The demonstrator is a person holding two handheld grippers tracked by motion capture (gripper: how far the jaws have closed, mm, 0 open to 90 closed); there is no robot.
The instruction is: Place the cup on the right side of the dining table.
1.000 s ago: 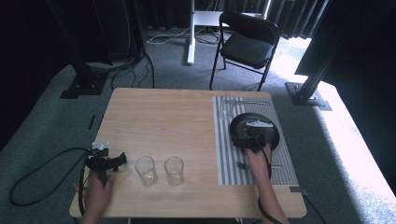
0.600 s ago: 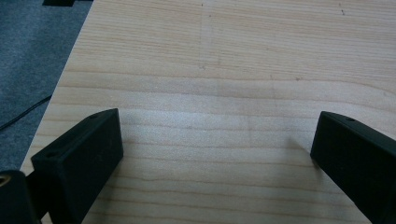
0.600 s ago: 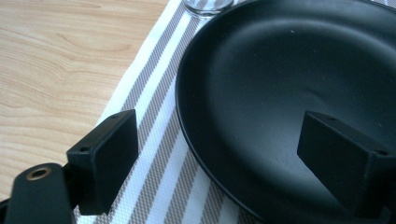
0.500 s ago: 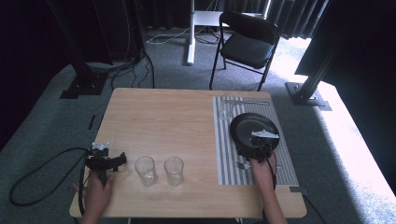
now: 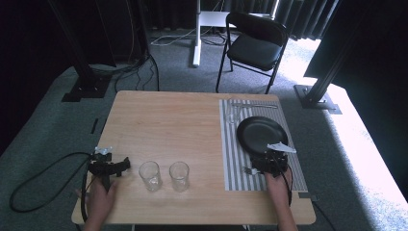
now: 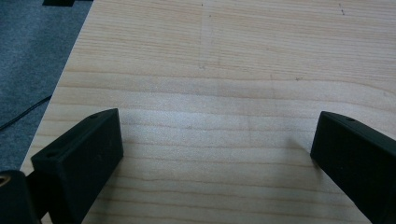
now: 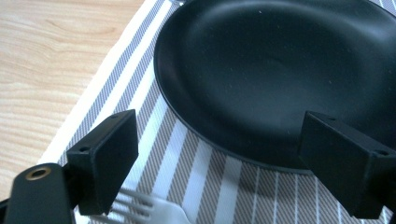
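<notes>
Right gripper [image 5: 272, 162]: jaws spread wide, holding nothing, lower right of frame.
Fork [image 7: 154, 210]: on the striped mat [image 7: 154, 121], beside the black plate [image 7: 280, 70].
Left gripper [image 5: 108, 166]: jaws apart, empty, lower left.
Risk: closing carelessly could nudge the plate or pinch the mat.

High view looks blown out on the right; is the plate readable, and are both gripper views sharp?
High view: sunlight washes out the floor, yet the black plate reads clearly. Right gripper view: plate sharp, the fork near the lens soft. Left gripper view: the wooden table sharp, no glare.
</notes>
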